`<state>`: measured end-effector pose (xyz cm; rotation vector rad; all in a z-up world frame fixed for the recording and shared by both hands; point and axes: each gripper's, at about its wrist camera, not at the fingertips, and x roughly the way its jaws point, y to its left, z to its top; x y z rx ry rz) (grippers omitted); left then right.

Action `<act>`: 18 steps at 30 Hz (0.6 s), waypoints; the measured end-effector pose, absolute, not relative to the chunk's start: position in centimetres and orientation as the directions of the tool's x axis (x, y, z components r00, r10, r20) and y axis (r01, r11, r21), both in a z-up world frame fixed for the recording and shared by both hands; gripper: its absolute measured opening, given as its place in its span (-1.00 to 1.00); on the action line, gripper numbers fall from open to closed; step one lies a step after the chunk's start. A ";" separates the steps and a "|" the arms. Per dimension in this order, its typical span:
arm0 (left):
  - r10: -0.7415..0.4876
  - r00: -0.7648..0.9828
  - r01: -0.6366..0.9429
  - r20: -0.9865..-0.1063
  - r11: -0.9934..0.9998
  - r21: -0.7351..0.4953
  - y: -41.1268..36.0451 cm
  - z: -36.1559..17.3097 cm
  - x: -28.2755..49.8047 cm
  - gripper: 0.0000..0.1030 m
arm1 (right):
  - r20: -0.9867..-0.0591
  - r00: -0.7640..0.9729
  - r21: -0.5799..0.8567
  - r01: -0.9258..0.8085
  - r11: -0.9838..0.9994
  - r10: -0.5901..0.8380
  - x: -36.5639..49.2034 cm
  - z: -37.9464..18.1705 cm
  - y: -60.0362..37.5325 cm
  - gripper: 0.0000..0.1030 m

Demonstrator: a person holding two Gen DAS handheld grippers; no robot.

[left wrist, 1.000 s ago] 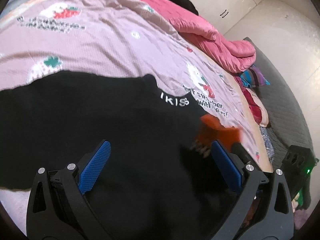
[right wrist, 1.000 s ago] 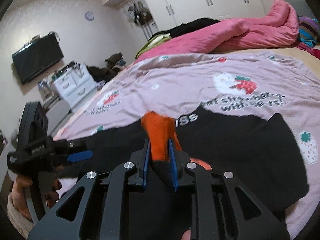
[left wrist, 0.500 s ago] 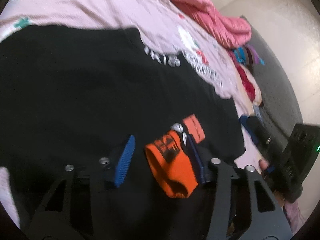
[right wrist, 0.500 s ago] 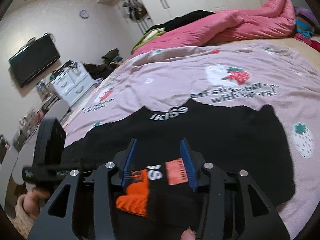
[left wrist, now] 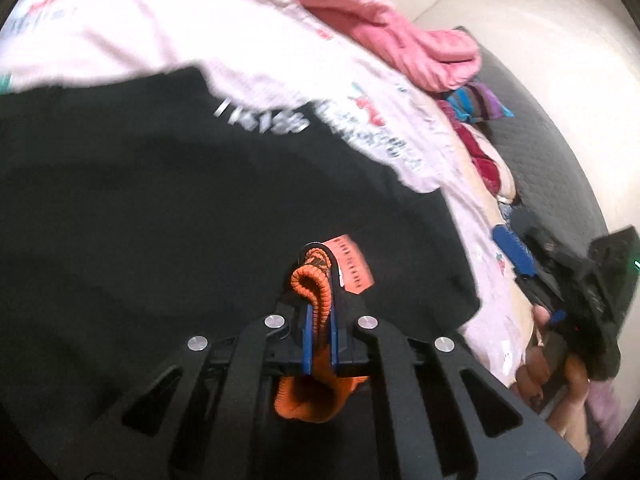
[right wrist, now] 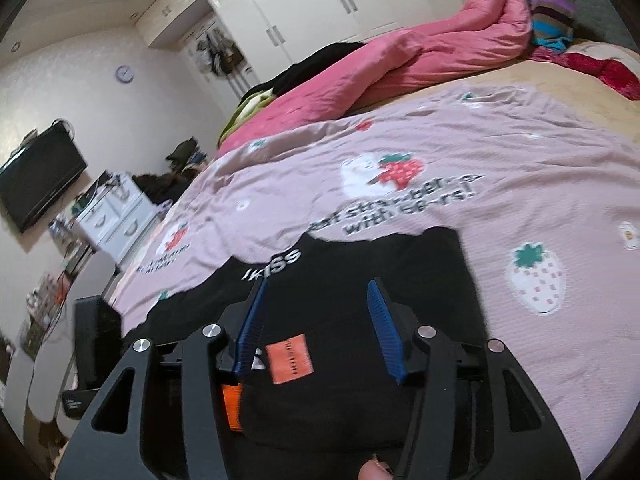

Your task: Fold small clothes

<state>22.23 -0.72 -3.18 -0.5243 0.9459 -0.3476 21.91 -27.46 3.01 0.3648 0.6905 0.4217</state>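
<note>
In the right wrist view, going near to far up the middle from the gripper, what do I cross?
Right gripper → orange tag → black garment → pink strawberry sheet → pink quilt → white wardrobe.

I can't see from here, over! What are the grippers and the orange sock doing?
Left hand-held gripper shut on orange sock. Right hand-held gripper open, jaws just widened, sock's black part lying between. Black shirt underneath, nothing blocking.
</note>
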 end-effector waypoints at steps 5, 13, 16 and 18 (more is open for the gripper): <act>-0.500 0.624 0.140 -0.601 0.827 -0.544 -1.2 1.1 22.0 -0.99 | -0.533 0.727 0.459 -0.183 0.869 0.434 22.2 3.0 -29.7 -0.03; -0.505 0.720 0.176 -0.476 0.796 -0.579 2.4 6.4 20.3 -0.99 | -0.534 0.745 0.453 -0.148 0.879 0.401 22.2 2.8 -30.9 -0.03; -0.477 0.737 0.152 -0.478 0.807 -0.571 3.4 6.8 19.6 -0.99 | -0.539 0.739 0.449 -0.154 0.880 0.404 22.4 2.7 -30.6 -0.03; -0.445 0.748 0.121 -0.492 0.820 -0.559 4.0 6.6 19.5 -0.99 | -0.541 0.737 0.447 -0.157 0.881 0.405 22.3 2.6 -30.4 -0.03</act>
